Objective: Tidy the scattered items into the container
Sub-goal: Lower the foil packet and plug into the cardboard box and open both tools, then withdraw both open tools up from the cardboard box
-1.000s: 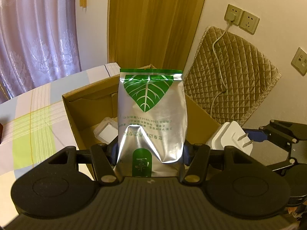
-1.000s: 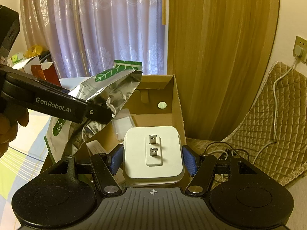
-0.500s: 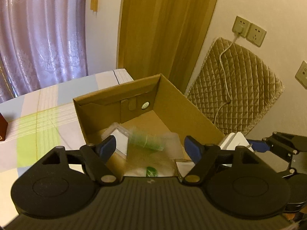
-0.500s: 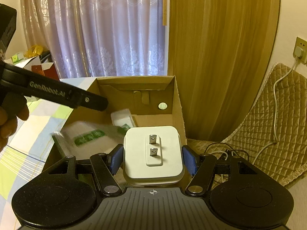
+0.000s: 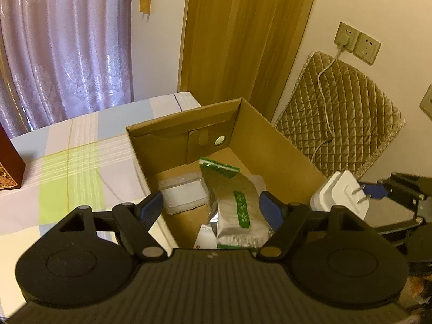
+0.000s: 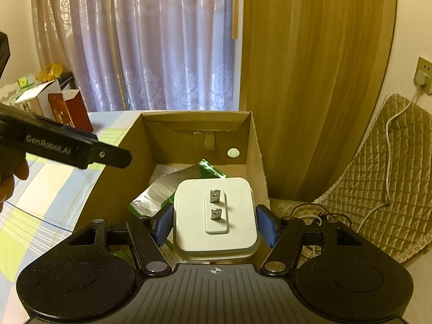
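The left gripper (image 5: 212, 206) is over the near edge of the box (image 5: 272, 145), its fingers wide apart with nothing in them. The silver bag (image 5: 237, 208) lies flat inside the box, right of a clear case (image 5: 185, 194). The right gripper (image 6: 214, 224) squeezes a white plug (image 6: 216, 216) at the box's near right edge.

Left gripper (image 5: 212, 209) agape, empty; right gripper (image 6: 215, 222) clamped on white charger (image 6: 214, 217).
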